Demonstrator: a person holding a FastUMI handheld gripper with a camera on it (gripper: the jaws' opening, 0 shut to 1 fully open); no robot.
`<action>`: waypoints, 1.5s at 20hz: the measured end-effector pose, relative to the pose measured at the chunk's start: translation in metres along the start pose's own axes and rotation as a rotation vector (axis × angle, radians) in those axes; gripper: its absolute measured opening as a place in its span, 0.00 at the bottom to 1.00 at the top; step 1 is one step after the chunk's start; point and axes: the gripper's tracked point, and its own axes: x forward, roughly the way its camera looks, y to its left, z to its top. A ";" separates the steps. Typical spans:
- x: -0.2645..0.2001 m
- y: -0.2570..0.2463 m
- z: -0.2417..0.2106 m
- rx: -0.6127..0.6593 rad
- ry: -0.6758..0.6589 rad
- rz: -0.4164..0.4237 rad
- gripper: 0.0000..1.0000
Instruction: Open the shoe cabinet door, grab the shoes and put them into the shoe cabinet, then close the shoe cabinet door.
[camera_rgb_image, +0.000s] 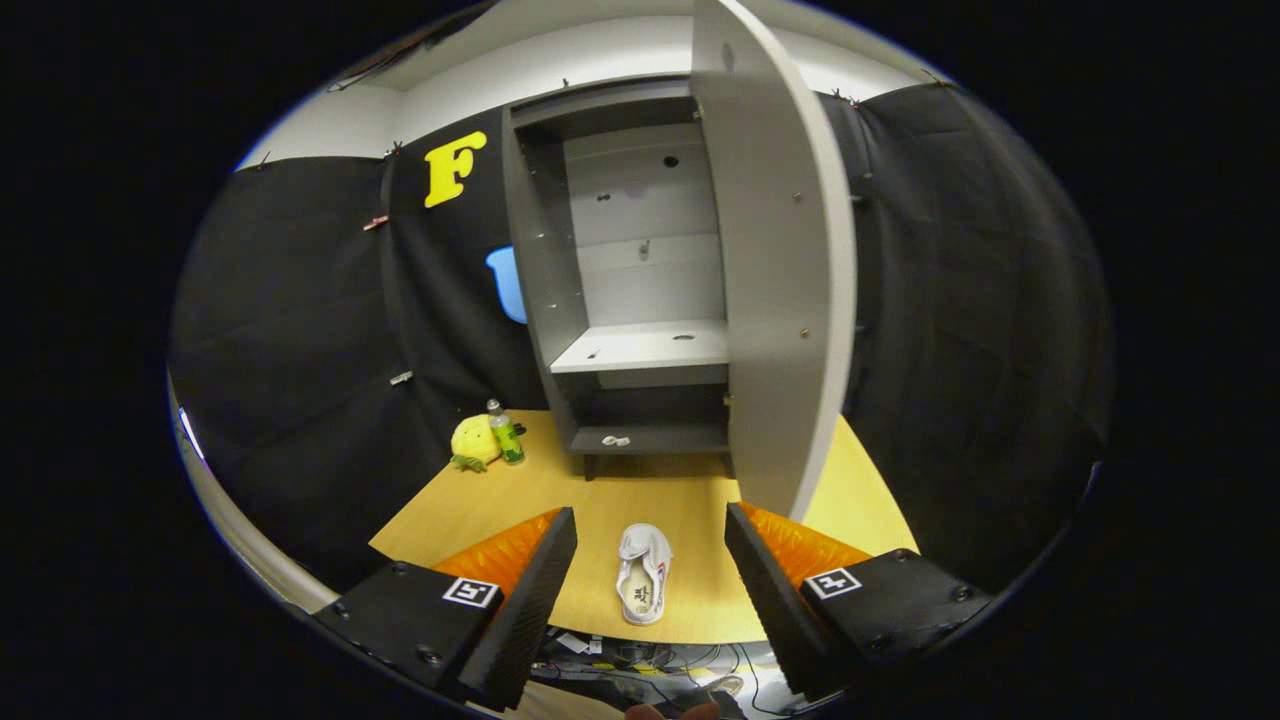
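Door open, shoe not yet picked up.

I judge the first step done: the shoe cabinet (640, 290) stands with its door (785, 270) swung wide, its shelves bare of shoes. My tongs (650, 545) are spread apart, holding nothing, above the white shoe (643, 572), which lies on the desk (480, 500) between the fingers. Grabbing, shelving and closing remain. I see one shoe only; the door hides the cabinet's right side, and a small pale thing on the bottom shelf I cannot identify.
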 end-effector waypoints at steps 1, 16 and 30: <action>0.013 0.010 -0.011 0.000 0.032 0.025 0.95; 0.202 0.031 -0.235 0.113 0.324 -0.017 0.90; 0.284 0.001 -0.275 0.029 0.245 -0.175 0.46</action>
